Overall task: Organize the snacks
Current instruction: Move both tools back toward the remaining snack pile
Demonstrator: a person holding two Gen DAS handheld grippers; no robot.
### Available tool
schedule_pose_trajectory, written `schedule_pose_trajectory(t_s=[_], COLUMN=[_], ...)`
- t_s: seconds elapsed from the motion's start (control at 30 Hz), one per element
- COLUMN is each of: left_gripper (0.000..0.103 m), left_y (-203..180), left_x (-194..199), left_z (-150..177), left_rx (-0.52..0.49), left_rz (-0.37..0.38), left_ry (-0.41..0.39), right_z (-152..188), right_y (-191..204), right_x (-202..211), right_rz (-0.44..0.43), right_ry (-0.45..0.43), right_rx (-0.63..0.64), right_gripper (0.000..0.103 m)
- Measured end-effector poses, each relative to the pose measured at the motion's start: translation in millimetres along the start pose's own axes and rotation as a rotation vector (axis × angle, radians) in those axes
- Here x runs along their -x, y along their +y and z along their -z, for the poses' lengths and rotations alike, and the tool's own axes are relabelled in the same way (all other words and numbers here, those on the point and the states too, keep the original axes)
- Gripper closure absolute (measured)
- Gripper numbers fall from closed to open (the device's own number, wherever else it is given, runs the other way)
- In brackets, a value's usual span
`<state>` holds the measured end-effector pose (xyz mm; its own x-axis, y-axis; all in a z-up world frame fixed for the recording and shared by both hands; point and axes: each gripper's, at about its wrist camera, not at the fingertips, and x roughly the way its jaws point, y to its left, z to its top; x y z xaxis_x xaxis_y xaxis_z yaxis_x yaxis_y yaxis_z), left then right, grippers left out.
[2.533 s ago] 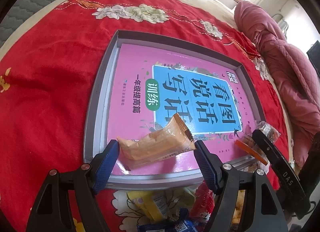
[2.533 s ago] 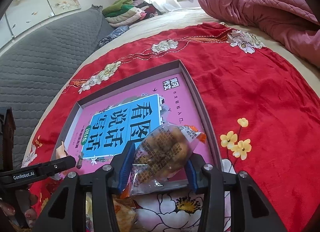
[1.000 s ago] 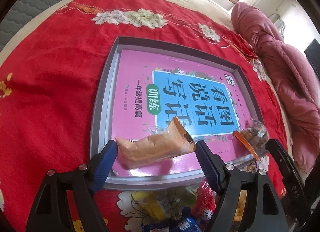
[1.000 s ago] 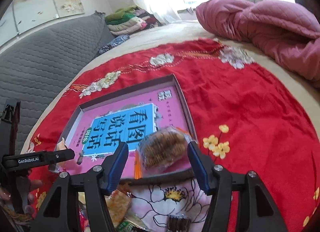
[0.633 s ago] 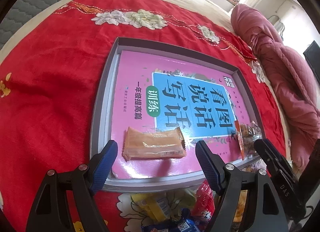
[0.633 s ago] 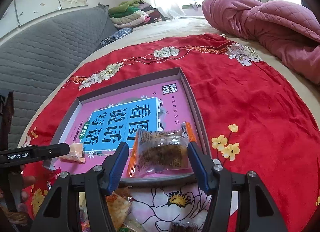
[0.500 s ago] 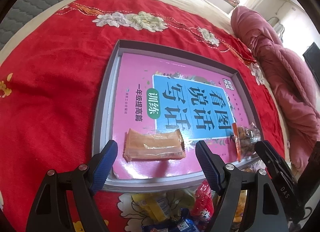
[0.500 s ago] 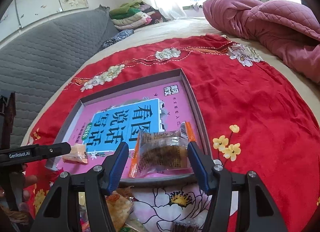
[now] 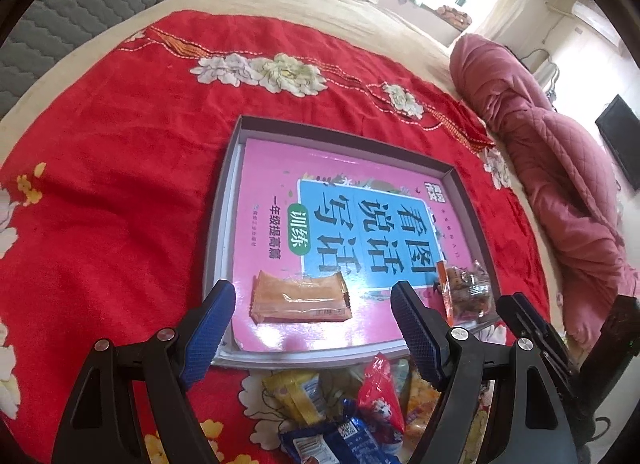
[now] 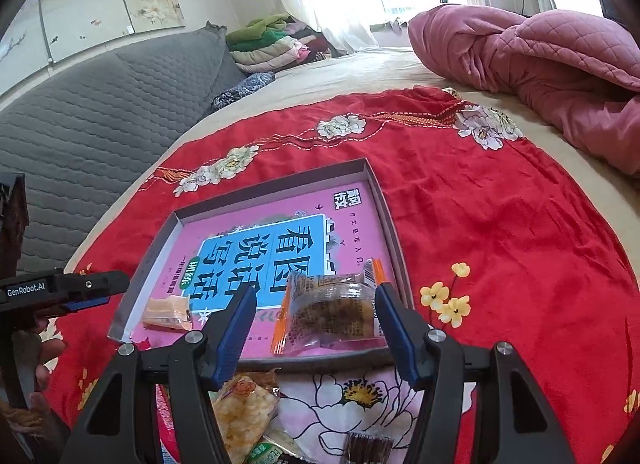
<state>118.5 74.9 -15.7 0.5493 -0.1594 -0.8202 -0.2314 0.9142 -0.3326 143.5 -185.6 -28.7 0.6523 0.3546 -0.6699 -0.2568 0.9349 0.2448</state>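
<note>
A grey shallow box [image 9: 224,200] with a pink and blue booklet [image 9: 360,224] inside lies on a red floral cloth. An orange snack pack [image 9: 300,297] lies flat on the booklet near the box's front left. A clear pack of brown nut snack [image 10: 334,308] lies at the front right; it also shows in the left wrist view [image 9: 466,290]. My left gripper [image 9: 312,320] is open and empty just short of the orange pack. My right gripper [image 10: 316,316] is open and empty, fingers either side of the nut pack, slightly nearer.
A heap of loose snack packs [image 9: 340,408] lies on the cloth in front of the box, also in the right wrist view [image 10: 248,412]. A rolled pink quilt [image 10: 540,64] lies at the far right. A grey padded headboard [image 10: 100,104] runs along the left.
Both grippers opened and let go of their packs, which now lie flat in the box. Both grippers have drawn back and up a little.
</note>
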Motion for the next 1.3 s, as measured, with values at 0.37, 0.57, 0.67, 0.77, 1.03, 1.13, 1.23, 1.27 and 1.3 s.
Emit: schedule_pose_trajectory(t_s=[0.37, 0.57, 0.67, 0.77, 1.03, 1.13, 1.23, 1.27, 1.3], left_gripper=[0.021, 0.021, 0.021, 0.021, 0.021, 0.021, 0.021, 0.021, 0.021], left_y=[1.8, 2.3, 3.7, 5.9, 7.5, 4.2, 1.8, 1.6, 1.2], left_x=[22.8, 31.2, 32.3, 32.2, 29.4, 28.4, 26.4, 25.8, 24.9], left_z=[9.3, 20.8, 29.0, 37.8, 53.8, 57.6, 62.7, 64.0, 66.2], left_rx=[-0.022, -0.047, -0.057, -0.066, -0.058, -0.064, -0.070, -0.071, -0.070], left_rz=[0.009, 0.000, 0.000, -0.008, 0.004, 0.007, 0.011, 0.010, 0.010], left_ry=[0.001, 0.018, 0.037, 0.055, 0.098, 0.108, 0.124, 0.128, 0.133], right_z=[-2.0, -0.1, 1.2, 2.4, 4.7, 5.3, 6.9, 8.0, 9.4], right_y=[8.9, 13.7, 15.7, 17.5, 20.2, 20.0, 21.5, 22.7, 24.1], right_x=[22.4, 32.2, 35.3, 37.3, 42.8, 43.9, 45.2, 45.3, 45.8], right_rz=[-0.042, -0.049, -0.048, -0.048, -0.052, -0.053, -0.059, -0.061, -0.063], right_ry=[-0.006, -0.004, 0.000, 0.001, 0.003, 0.004, 0.012, 0.017, 0.021], right_rx=[0.010, 0.018, 0.022, 0.026, 0.025, 0.026, 0.027, 0.030, 0.033], right_gripper=[0.041, 0.041, 0.040, 0.040, 0.040, 0.040, 0.040, 0.040, 0.040])
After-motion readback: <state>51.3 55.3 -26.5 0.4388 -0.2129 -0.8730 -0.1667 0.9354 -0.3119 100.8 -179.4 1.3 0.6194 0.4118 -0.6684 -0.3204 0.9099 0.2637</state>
